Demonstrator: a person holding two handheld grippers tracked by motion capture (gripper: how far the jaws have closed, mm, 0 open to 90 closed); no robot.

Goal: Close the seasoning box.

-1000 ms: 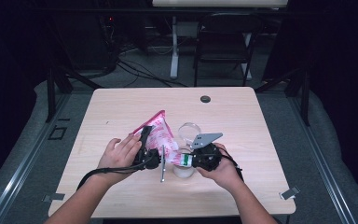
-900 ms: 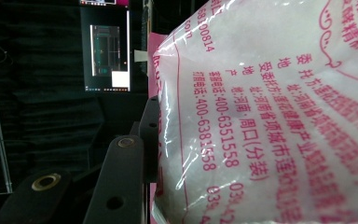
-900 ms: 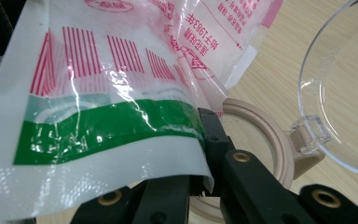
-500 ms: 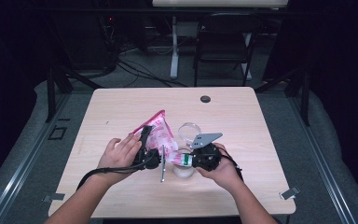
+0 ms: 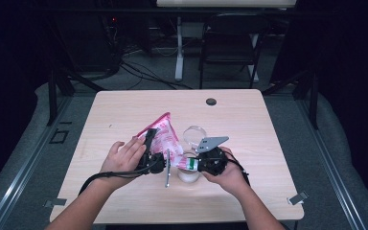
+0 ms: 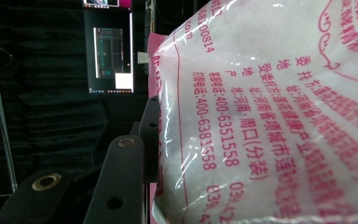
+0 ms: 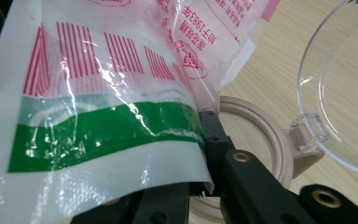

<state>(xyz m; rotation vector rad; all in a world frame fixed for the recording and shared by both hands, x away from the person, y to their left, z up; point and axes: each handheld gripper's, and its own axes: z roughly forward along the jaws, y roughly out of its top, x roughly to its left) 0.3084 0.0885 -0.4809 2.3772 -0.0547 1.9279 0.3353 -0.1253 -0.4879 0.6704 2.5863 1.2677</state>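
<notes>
A pink-and-white plastic bag of white grains is held tilted over the table between both hands. My left gripper is shut on the bag's body; in the left gripper view the bag presses against one black finger, and the other finger is hidden behind it. My right gripper is shut on the bag's green-striped lower edge. Below that edge stands a jar with a beige rim and an open clear hinged lid.
A thin metal utensil stands or leans beside the jar. A small black disc lies near the table's far edge. A dark chair and cables are on the floor beyond.
</notes>
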